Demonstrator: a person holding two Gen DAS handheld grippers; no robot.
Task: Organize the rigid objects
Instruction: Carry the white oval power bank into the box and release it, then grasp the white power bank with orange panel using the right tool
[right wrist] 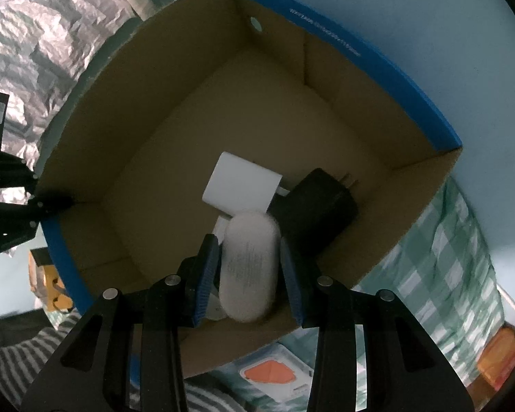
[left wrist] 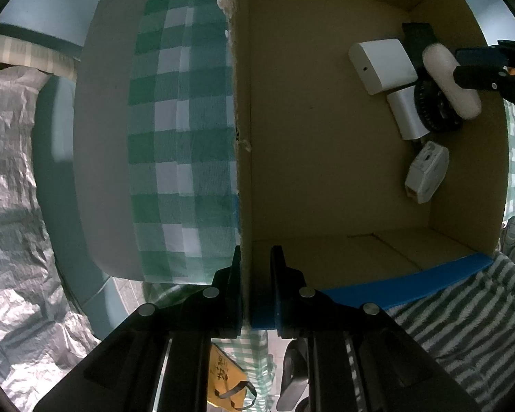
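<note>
An open cardboard box (left wrist: 326, 178) with blue outer walls holds several rigid items: a white flat box (left wrist: 381, 65), a white charger (left wrist: 407, 118), a white adapter (left wrist: 427, 170) and a black round item (left wrist: 436, 110). My left gripper (left wrist: 255, 267) is shut on the box's wall. My right gripper (right wrist: 249, 274) holds a white oblong case (right wrist: 249, 267) over the box's items, its fingers (right wrist: 206, 274) just beside the case; a small gap shows on each side. In the right wrist view the box (right wrist: 360, 86) also holds a white block (right wrist: 240, 185) and a black adapter (right wrist: 316, 209).
A green checked cloth (left wrist: 178, 130) covers the surface beside the box. Crinkled silver foil (left wrist: 7, 171) lies at the left. A striped towel (left wrist: 463, 309) lies near the box's corner. An orange-and-white pack (right wrist: 274, 374) lies below the box.
</note>
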